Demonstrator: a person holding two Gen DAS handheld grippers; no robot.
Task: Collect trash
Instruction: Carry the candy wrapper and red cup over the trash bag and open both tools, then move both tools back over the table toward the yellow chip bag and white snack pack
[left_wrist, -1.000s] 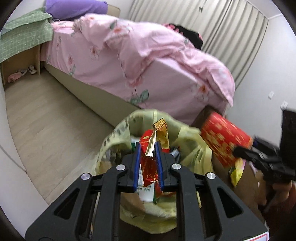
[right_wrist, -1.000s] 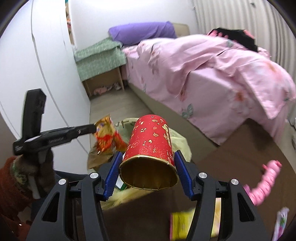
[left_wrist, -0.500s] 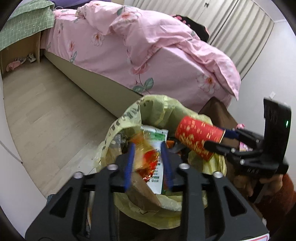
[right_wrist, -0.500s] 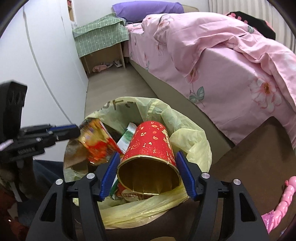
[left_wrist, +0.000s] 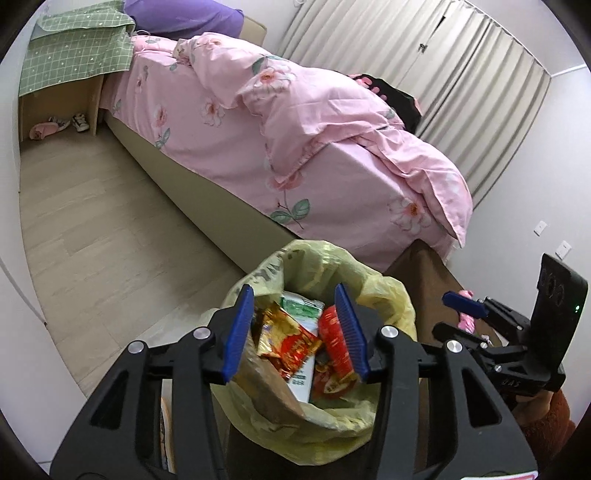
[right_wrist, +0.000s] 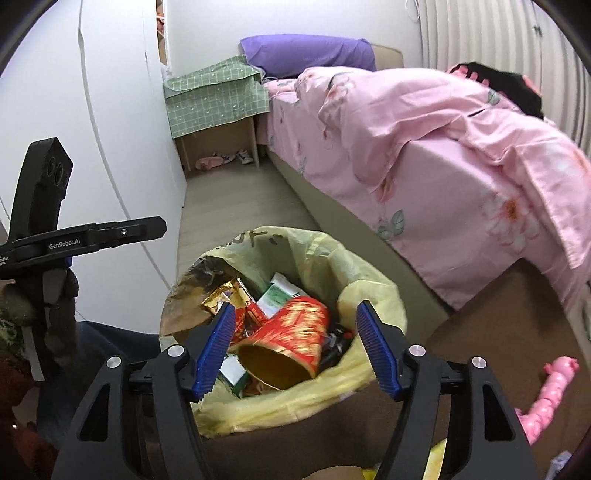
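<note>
Both hand-held grippers, left (left_wrist: 295, 332) and right (right_wrist: 295, 347), have just been opening, released; red paper cup (right_wrist: 288, 339) lies in the trash bag (right_wrist: 373, 295) at 12 o'clock.

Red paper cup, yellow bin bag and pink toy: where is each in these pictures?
Red paper cup (right_wrist: 295, 332): right wrist view, on its patterned side.
Yellow bin bag (right_wrist: 373, 291): right wrist view, on its folded rim.
Pink toy (right_wrist: 554, 391): right wrist view, on its body.

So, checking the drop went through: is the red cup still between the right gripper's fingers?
No, the red cup lies on its side in the yellow trash bag, below the open right gripper.
</note>
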